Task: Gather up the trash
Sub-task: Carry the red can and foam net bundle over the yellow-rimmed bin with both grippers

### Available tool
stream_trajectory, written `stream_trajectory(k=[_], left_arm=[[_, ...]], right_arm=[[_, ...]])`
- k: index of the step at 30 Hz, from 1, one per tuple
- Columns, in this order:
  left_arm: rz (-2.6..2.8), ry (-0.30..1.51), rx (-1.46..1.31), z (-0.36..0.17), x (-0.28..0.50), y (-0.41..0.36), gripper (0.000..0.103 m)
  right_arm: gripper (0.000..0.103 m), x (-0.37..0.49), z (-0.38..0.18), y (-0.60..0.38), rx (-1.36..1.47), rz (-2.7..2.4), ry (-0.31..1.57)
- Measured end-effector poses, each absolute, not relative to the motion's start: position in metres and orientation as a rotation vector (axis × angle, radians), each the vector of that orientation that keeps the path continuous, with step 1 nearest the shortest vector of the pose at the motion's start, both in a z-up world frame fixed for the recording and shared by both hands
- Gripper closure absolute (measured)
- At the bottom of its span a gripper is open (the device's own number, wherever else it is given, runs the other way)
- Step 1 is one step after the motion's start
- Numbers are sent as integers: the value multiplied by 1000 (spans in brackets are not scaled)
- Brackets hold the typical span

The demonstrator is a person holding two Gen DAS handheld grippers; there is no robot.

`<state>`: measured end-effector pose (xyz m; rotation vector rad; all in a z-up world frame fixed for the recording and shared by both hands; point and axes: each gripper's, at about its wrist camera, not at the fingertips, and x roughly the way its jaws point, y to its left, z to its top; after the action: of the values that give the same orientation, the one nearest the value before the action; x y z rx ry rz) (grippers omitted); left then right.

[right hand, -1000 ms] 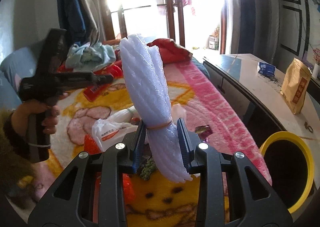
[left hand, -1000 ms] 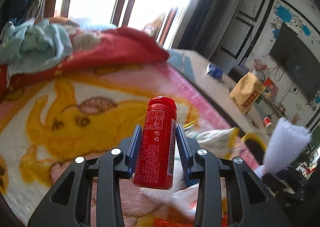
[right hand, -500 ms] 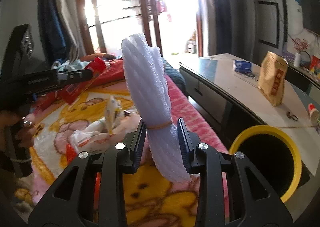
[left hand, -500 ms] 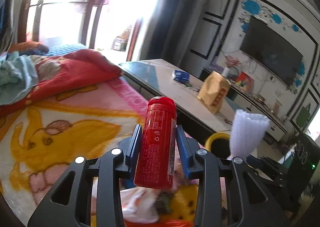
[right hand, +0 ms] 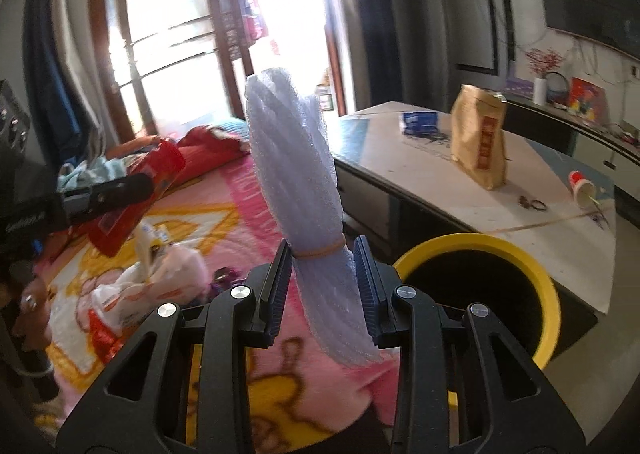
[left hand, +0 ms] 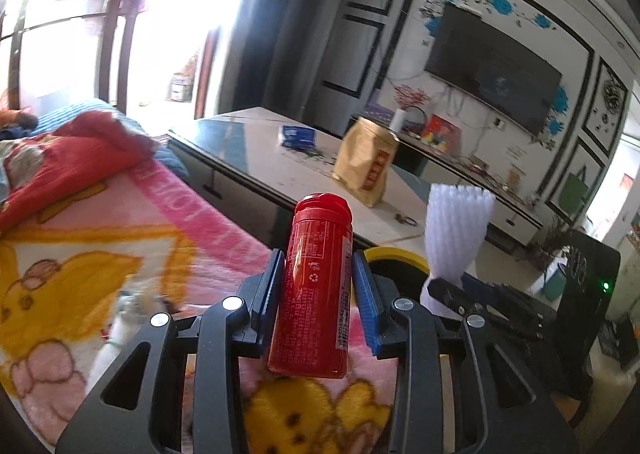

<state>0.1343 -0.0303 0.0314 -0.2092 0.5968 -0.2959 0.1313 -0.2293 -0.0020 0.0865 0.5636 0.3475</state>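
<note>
With my left gripper (left hand: 318, 296) clamped on the red bottle (left hand: 314, 286) and my right gripper (right hand: 322, 288) gripping the banded foam roll (right hand: 298, 193), I judge this the carry step. Yellow-rimmed bin (right hand: 516, 250) sits lower right; next, centre each over its mouth, release.

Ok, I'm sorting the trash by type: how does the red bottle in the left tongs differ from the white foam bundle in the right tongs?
The red bottle is rigid, smooth and printed; the white foam bundle is soft, ribbed and plain. The bottle has a cap; the bundle is tied with a rubber band. Both stand upright, clamped in tongs.
</note>
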Motion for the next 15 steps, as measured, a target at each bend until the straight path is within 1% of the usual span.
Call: stream_trajectory(k=[15], left_arm=[[-447,649,-153,6,177,-121,70]], right_arm=[[78,153,-9,-313,199,137,556]])
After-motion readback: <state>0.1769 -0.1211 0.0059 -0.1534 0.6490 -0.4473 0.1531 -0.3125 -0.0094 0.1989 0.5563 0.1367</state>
